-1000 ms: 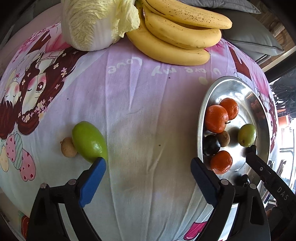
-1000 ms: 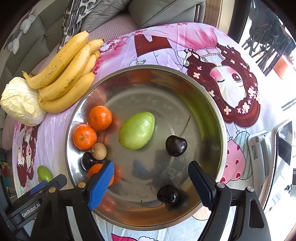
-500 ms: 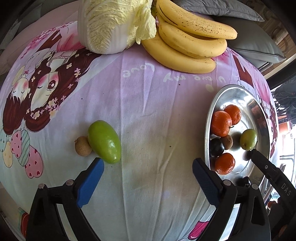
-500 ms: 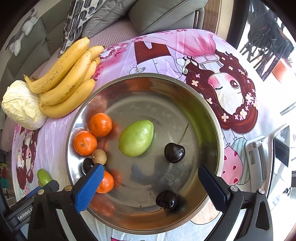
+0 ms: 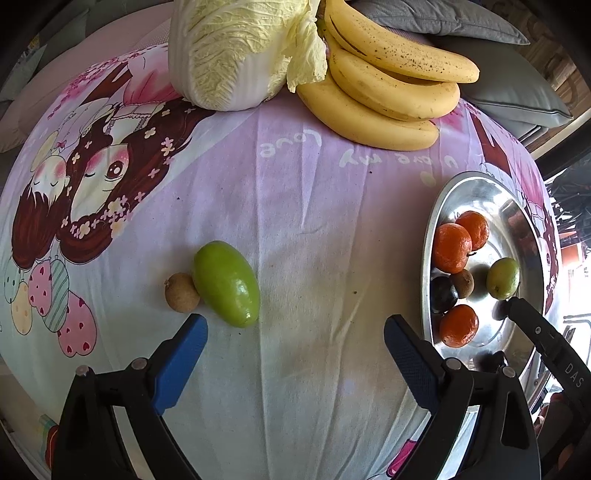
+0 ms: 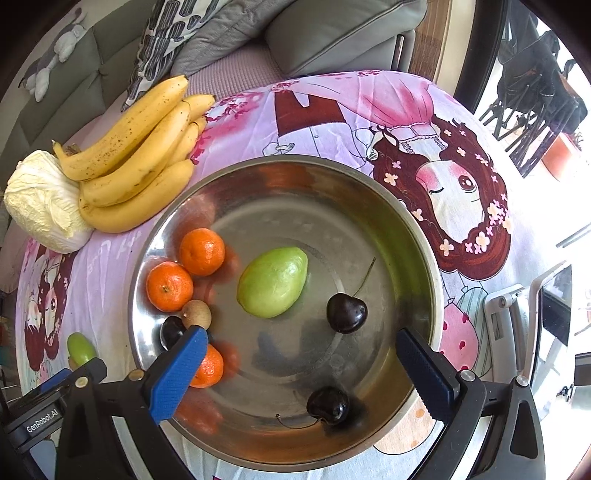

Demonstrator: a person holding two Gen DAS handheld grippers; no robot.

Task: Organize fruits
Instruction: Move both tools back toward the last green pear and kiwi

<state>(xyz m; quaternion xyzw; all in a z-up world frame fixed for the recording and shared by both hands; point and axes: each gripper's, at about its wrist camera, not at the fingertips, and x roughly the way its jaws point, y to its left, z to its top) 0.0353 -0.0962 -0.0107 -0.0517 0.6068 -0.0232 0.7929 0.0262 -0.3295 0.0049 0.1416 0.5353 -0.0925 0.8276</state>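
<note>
Both tools gape empty: the right tool over the steel bowl, its jaws having just spread. The left tool should straddle the green mango lengthwise, clear of the longan.

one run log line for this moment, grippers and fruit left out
left gripper: open, empty | right gripper: open over bowl | on cloth: green mango, longan

A pale napa cabbage sits on the pink cartoon-print cloth. Grey cushions lie behind, and a patterned pillow leans beside them.
</note>
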